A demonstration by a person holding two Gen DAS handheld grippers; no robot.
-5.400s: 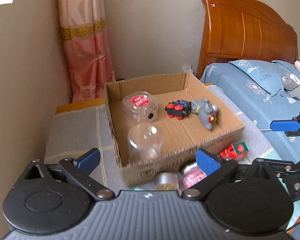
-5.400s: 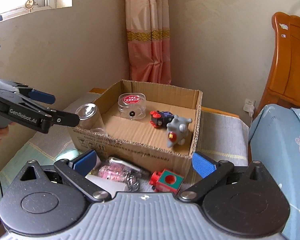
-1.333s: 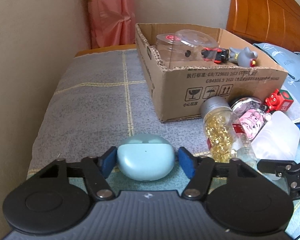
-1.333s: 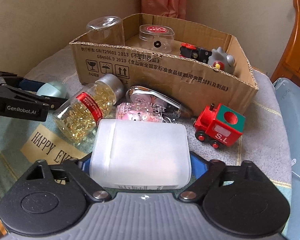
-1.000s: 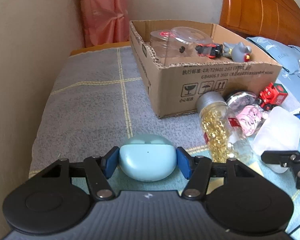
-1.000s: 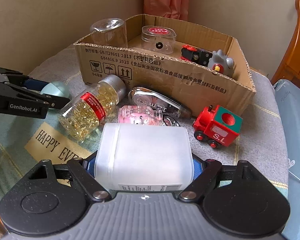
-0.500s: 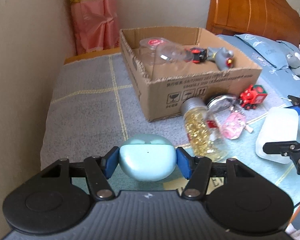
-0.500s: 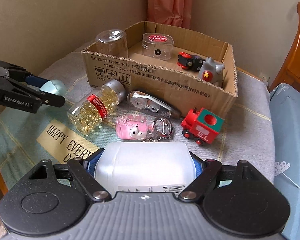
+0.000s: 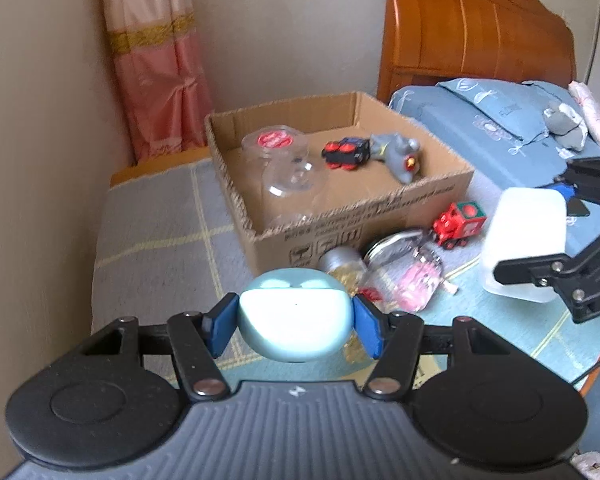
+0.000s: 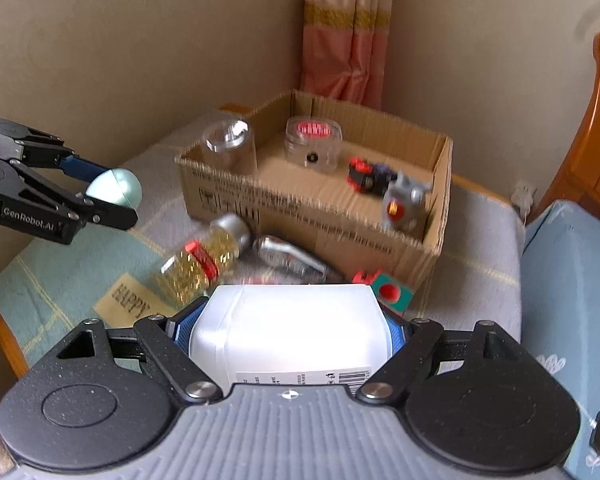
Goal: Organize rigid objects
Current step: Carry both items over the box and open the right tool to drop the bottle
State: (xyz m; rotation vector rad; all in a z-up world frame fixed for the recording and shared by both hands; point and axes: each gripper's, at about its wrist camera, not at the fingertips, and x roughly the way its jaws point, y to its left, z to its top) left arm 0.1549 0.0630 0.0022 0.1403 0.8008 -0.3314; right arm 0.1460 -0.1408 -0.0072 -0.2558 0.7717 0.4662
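My left gripper point(image 9: 294, 322) is shut on a pale blue earbud case point(image 9: 294, 316) and holds it above the table; the case also shows in the right wrist view point(image 10: 116, 187). My right gripper point(image 10: 290, 330) is shut on a white plastic bottle point(image 10: 292, 328), lifted off the table; the bottle also shows in the left wrist view point(image 9: 526, 240). The open cardboard box point(image 9: 436, 184) stands ahead with a clear cup point(image 9: 296, 188), a red-lidded clear container point(image 9: 274, 146), a toy car point(image 9: 346, 154) and a grey figure point(image 9: 400, 156) in it.
In front of the box lie a pill bottle point(image 10: 204, 258), a chrome object point(image 10: 292, 258), a pink keychain toy point(image 9: 414, 280) and a red toy train point(image 9: 458, 220). A wall is at the left, a bed point(image 9: 512, 128) at the right.
Both grippers have risen and drawn back, each carrying its object higher above the table. The view now looks down into the box.
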